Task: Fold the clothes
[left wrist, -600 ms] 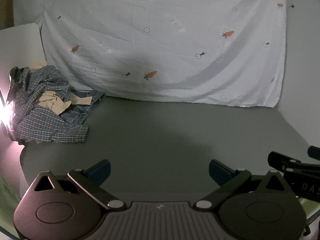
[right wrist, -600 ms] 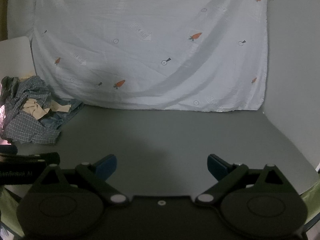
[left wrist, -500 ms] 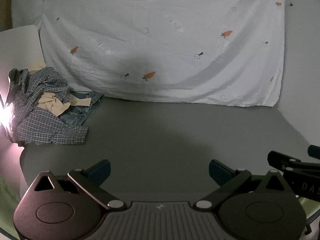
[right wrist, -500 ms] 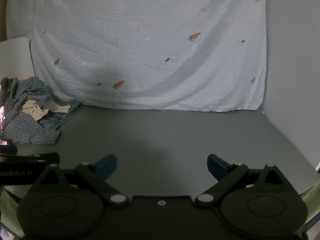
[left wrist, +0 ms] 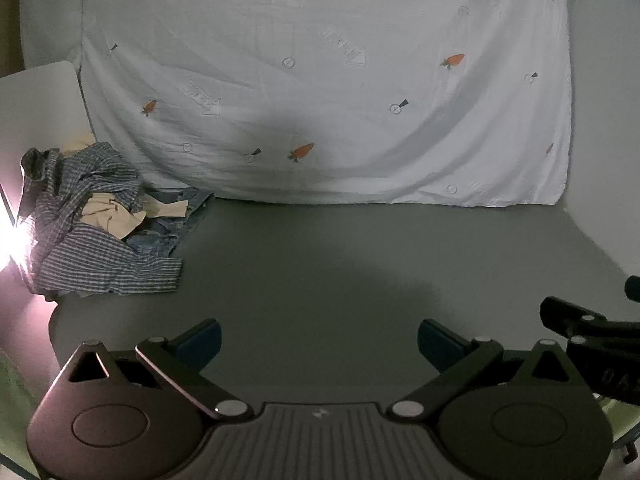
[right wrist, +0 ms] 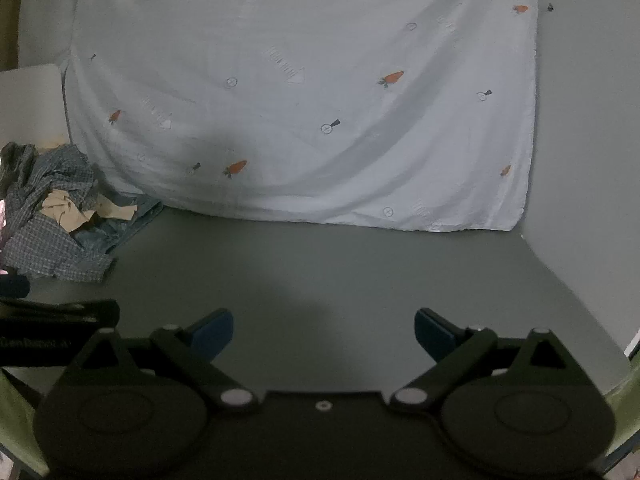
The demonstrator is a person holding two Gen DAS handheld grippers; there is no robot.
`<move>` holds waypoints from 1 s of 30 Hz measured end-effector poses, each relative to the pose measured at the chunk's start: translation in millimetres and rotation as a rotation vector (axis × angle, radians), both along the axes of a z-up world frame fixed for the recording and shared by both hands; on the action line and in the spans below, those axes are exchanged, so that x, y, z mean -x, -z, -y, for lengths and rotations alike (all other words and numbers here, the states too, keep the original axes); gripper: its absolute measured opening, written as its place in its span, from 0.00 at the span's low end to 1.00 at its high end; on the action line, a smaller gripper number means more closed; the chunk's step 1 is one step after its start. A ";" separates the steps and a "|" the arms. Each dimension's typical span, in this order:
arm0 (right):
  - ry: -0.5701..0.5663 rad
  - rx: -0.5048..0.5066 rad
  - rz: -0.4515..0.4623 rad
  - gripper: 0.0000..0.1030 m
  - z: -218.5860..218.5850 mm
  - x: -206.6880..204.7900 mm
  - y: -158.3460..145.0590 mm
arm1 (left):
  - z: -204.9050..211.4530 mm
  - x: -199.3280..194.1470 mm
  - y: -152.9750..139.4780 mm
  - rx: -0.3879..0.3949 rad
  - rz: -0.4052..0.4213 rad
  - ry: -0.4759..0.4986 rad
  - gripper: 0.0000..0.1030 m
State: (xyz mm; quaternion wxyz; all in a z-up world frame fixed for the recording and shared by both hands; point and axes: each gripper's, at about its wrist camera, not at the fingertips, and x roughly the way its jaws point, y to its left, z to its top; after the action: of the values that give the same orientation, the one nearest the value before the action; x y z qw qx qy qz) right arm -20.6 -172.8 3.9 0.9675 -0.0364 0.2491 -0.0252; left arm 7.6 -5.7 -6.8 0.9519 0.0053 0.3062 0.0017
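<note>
A heap of crumpled clothes lies at the far left of the grey table [left wrist: 340,248]: a blue checked shirt [left wrist: 92,252] on top, a beige garment [left wrist: 112,216] in its folds and blue denim [left wrist: 176,220] underneath. The same checked shirt [right wrist: 44,240] shows at the left of the right wrist view. My left gripper [left wrist: 318,340] is open over bare table, well right of the heap, nothing between its fingers. My right gripper [right wrist: 324,332] is also open and holds nothing. Each gripper's edge shows in the other's view.
A white sheet with carrot prints [left wrist: 328,92] hangs behind the table [right wrist: 360,264]. A white board [left wrist: 36,108] leans at the far left. Bright light glares at the left edge [left wrist: 8,240]. Grey wall bounds the right side.
Both views have tilted slightly downward, so the sheet and heap sit a little lower in frame. The clothes have not moved. Both grippers stay open.
</note>
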 end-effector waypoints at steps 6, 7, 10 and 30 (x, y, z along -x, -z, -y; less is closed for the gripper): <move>-0.011 -0.009 -0.011 0.96 2.9 -1.3 -1.8 | 9.6 5.7 0.4 0.001 -0.002 -0.017 1.00; -0.012 -0.009 -0.014 0.96 3.5 -1.8 -1.9 | 10.1 5.4 0.6 0.002 -0.004 -0.017 1.00; -0.015 -0.013 -0.018 0.96 6.3 -1.8 -1.1 | 11.7 4.6 0.5 0.000 -0.008 -0.014 1.00; -0.024 -0.019 -0.035 0.96 17.4 -7.1 -1.3 | 16.2 0.5 -1.3 -0.003 0.000 0.010 1.00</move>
State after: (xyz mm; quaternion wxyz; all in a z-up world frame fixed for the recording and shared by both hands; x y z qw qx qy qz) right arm -13.5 -190.2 5.2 0.9635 -0.0308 0.2658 -0.0106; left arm 7.1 -21.9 -5.4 0.9520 0.0085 0.3061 -0.0027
